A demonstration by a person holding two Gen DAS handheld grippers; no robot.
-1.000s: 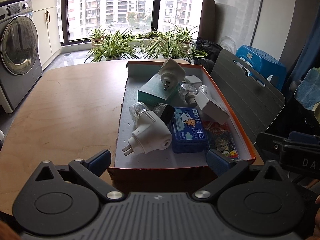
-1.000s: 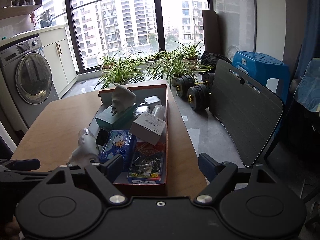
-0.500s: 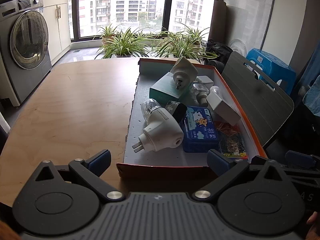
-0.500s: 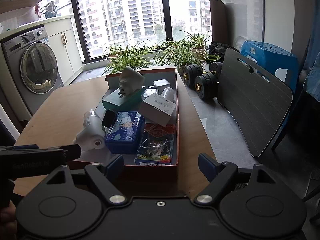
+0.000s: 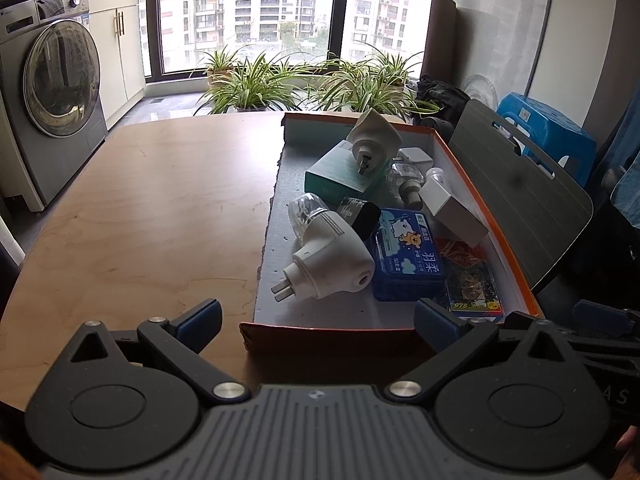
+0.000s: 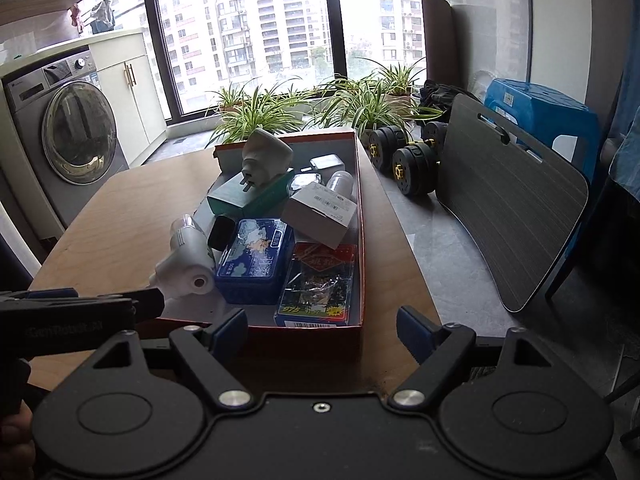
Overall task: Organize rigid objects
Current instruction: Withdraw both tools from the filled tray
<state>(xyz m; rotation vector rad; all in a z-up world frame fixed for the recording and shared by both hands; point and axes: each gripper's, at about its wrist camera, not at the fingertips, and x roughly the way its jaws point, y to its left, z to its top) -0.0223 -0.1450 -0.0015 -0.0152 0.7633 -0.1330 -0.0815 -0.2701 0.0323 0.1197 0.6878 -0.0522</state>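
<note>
Wooden worktop (image 5: 152, 208) carries orange box (image 5: 486, 216) of clutter; left claw (image 5: 316, 320) and right claw (image 6: 322, 330) both gape empty before it.

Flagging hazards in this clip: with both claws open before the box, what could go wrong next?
1. The upper white plug-in vaporizer rests tilted on the teal box; a nudge could topple it.
2. The near vaporizer lies by the orange box's torn left wall and might roll out.

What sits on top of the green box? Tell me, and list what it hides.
A white plug-in device rests tilted on the green box, prongs toward the cameras. It covers the green box's far end; anything underneath the green box cannot be seen.
</note>
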